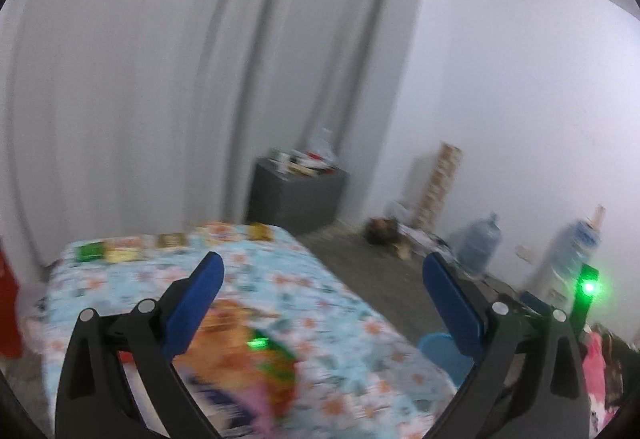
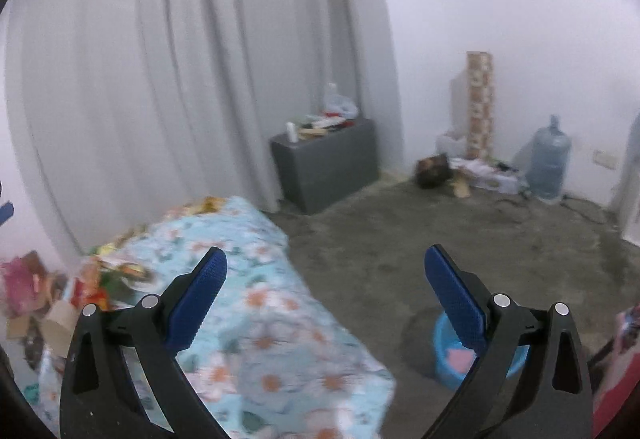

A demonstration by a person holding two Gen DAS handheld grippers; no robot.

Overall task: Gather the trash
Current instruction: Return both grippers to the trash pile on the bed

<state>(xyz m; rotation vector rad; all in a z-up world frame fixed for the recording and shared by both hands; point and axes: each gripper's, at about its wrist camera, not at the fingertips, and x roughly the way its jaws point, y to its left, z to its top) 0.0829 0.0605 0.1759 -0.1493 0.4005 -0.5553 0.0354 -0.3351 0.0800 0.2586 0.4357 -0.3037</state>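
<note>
Blue ribbed fingers (image 1: 200,303) of the left gripper (image 1: 320,303) are spread wide and empty above the floral cloth table (image 1: 340,303). Blurred wrappers (image 1: 248,351) lie on it just ahead, and a row of small packets (image 1: 132,249) lines its far edge. Bare concrete floor (image 1: 360,259) runs right of the table edge to the grey cabinet (image 1: 296,195).

The right gripper (image 2: 324,295) is likewise parted, holding nothing, over the table's right edge. A round blue plastic basin (image 2: 444,355) sits on the floor nearby, and crumpled trash (image 2: 52,299) crowds the left.

A grey cabinet (image 2: 326,169) (its top cluttered) stands against pale curtains (image 2: 192,71), a water jug (image 2: 549,159) well apart.
</note>
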